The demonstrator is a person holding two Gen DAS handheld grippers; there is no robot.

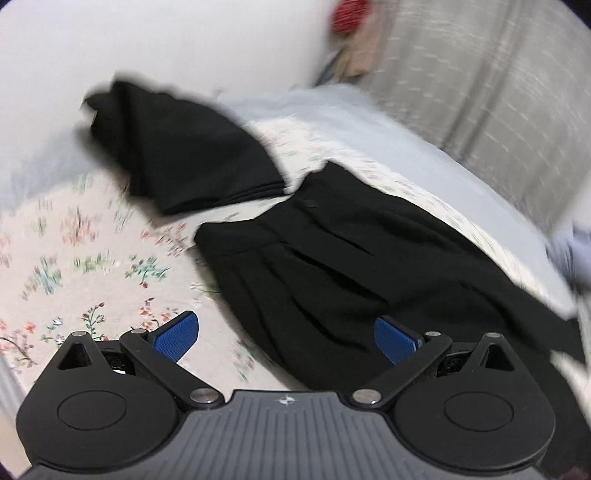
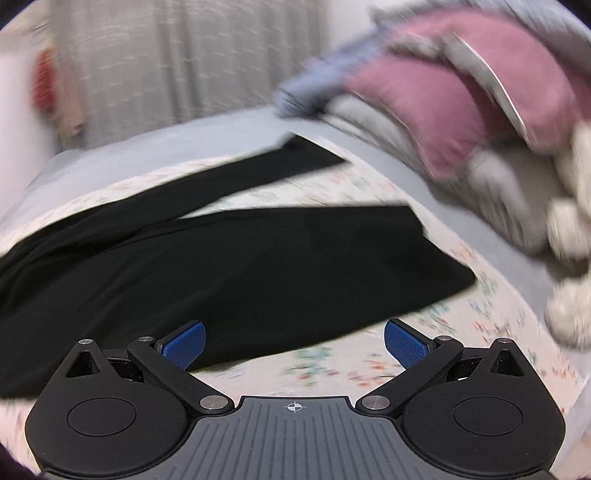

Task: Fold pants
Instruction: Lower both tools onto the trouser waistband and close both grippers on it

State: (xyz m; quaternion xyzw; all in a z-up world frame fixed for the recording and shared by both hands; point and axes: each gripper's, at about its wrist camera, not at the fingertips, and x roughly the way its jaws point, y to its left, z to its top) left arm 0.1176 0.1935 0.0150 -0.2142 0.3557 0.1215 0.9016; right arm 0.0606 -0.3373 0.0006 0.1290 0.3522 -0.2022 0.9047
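Black pants (image 1: 354, 266) lie spread on a floral sheet (image 1: 74, 266), the pleated waistband toward the upper left in the left wrist view. My left gripper (image 1: 286, 338) hovers open above the waist end, nothing between its blue pads (image 1: 177, 336). In the right wrist view the two legs (image 2: 229, 266) stretch right, the far leg (image 2: 266, 170) splayed away from the near one. My right gripper (image 2: 293, 345) is open over the near leg's lower edge, holding nothing.
A second black garment (image 1: 177, 158), folded, lies beyond the waistband. Pink and grey pillows (image 2: 461, 96) and a pale plush toy (image 2: 569, 258) crowd the right. A grey curtain (image 2: 184, 62) hangs behind the bed; a red item (image 1: 349, 14) hangs on the wall.
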